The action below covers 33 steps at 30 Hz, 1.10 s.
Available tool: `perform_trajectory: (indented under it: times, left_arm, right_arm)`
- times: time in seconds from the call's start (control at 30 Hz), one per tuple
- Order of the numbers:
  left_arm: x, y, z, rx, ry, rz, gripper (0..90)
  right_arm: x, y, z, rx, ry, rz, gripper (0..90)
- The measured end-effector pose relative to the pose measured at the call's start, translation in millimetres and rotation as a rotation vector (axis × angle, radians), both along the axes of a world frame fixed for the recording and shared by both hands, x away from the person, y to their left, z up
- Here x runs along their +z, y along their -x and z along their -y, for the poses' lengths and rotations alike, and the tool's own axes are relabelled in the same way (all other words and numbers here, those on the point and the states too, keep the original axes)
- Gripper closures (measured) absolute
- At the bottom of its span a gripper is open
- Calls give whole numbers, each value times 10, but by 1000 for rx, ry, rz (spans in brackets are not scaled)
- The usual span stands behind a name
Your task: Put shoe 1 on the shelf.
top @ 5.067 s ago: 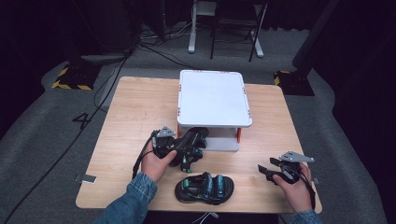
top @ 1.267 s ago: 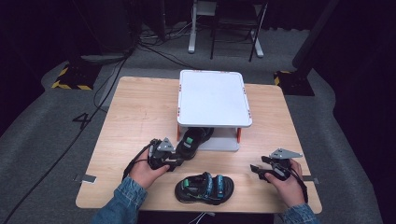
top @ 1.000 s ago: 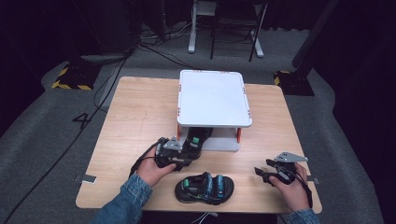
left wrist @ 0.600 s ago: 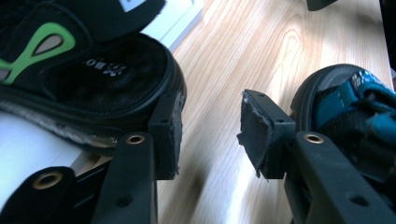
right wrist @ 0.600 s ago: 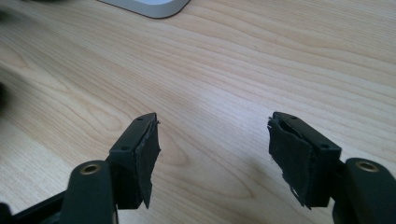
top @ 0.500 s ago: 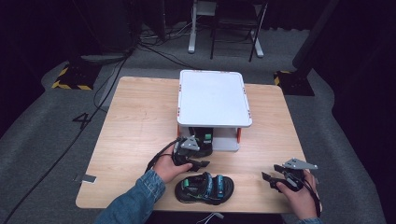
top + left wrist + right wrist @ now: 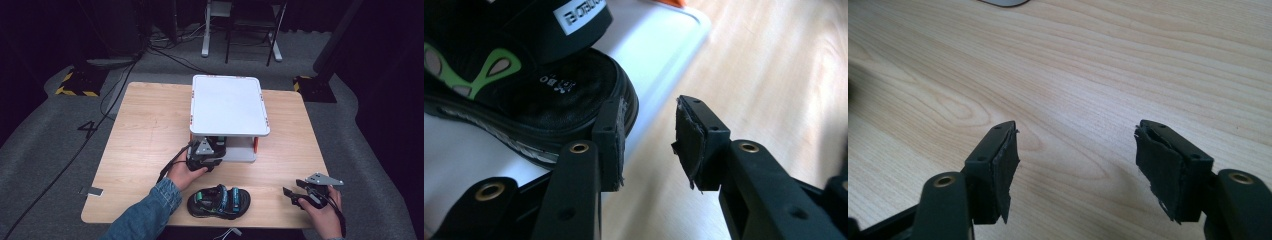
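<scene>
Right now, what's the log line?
left gripper: jaws just closing, empty; black-green strapped sandal: on white plastic rack, lower shelf; right gripper: open

The left gripper [image 7: 214, 150] is pointing to 1 o'clock; its jaws have just been closing on nothing, leaving a small gap. The right gripper [image 7: 291, 193] is pointing to 9 o'clock, with its jaws standing wide.

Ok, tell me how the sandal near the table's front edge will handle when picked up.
The sandal probably lifts lightly: open straps, thin sole. Gripped by a strap, it may dangle. Flat-soled, it should slide, not roll.
</scene>
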<state>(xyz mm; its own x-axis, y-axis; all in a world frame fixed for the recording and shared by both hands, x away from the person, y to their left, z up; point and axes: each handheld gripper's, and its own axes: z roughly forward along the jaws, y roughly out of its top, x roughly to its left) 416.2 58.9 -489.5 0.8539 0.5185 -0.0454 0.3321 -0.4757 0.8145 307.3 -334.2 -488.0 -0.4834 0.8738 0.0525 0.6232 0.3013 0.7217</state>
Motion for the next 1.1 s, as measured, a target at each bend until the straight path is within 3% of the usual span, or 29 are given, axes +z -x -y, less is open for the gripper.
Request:
perform_trajectory:
  times: [0.17,0.27,0.4,0.5,0.6,0.73,0.9,1.07,1.1]
  left_arm:
    - [-62,-91,86,69,-17,102,528]
    - [-81,-102,103,111,-21,124,501]
    - [-81,-100,104,117,-15,119,468]
    - [-71,-85,104,112,3,114,390]
    - [-20,-33,75,100,-1,71,356]
    - [64,92,-46,95,-20,49,344]
    - [236,302,-323,146,-3,43,340]
    - [440,458,-622,239,18,36,334]
    - [484,484,-690,257,11,49,330]
  right_arm:
    - [-12,8,-3,-7,0,-4,341]
    - [-15,6,-16,-1,3,-6,340]
    - [-23,0,-23,1,3,-10,340]
    - [-20,0,-34,6,3,-6,340]
    - [-11,-1,-34,7,0,-4,340]
    - [5,-33,-36,13,-6,5,340]
    - [41,-120,-95,32,-13,15,340]
    - [119,-210,-173,57,-24,40,341]
    - [133,-224,-191,62,-27,43,340]
